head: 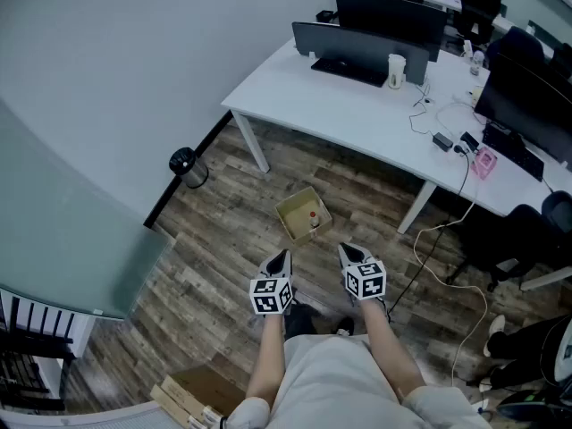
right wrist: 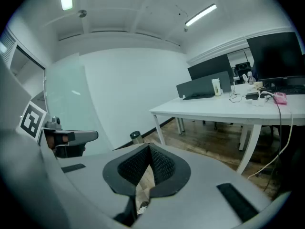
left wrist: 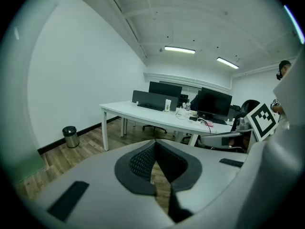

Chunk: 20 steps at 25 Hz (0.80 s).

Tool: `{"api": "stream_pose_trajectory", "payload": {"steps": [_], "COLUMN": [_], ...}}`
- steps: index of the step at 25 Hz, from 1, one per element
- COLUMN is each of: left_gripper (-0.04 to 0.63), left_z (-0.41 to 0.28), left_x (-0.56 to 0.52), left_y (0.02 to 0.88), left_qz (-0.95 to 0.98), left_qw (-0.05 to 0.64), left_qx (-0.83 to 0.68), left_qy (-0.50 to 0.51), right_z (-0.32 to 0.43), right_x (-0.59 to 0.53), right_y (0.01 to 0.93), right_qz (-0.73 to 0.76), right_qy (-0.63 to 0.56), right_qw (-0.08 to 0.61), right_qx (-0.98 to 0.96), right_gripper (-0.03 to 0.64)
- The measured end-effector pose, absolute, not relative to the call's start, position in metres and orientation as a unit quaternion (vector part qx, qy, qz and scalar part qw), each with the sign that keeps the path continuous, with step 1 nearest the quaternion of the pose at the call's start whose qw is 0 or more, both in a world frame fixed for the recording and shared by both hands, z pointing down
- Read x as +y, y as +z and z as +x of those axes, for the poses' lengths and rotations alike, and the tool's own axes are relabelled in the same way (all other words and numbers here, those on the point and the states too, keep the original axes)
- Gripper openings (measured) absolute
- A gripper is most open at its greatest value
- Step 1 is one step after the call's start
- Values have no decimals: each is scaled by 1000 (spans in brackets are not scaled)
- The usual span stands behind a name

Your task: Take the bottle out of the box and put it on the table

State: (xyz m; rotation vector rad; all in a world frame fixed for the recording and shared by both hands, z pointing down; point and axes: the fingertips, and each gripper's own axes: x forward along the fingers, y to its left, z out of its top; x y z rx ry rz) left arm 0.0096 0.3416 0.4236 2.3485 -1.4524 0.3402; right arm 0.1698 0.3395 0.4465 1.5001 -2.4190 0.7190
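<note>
An open cardboard box stands on the wood floor in front of the white table. Inside it lies a bottle, of which mainly a red cap shows. My left gripper and my right gripper hang side by side just short of the box, both tilted down. The jaws of each meet at the tips with nothing between them. In the right gripper view, tan cardboard of the box shows through the gap behind the jaws.
The table carries monitors, a pale cup and cables. A metal bin stands by the wall at left. Cords trail over the floor at right, near a black chair. Flat cardboard lies behind me.
</note>
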Motion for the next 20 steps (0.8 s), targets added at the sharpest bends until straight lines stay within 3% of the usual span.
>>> {"api": "stream_pose_trajectory", "payload": {"steps": [9,16,20], "left_gripper": [14,14,14], "left_z": [-5,-20,-25], "left_x": [344,318,285], "left_y": [411,425,436], "left_qz": [829,825,823], "left_qw": [162,179,195], "left_qx": [-522,-523,-520], "left_qy": [117,121,121], "right_z": [177,180,184], "right_x": [336,304,287], "right_y": [449,441,451], "right_qz": [519,520,529], "right_qy": [243,275,279], "right_qw": [96,11,10], "right_qx": [-813,-809,-801], "right_gripper": [38,39,40]}}
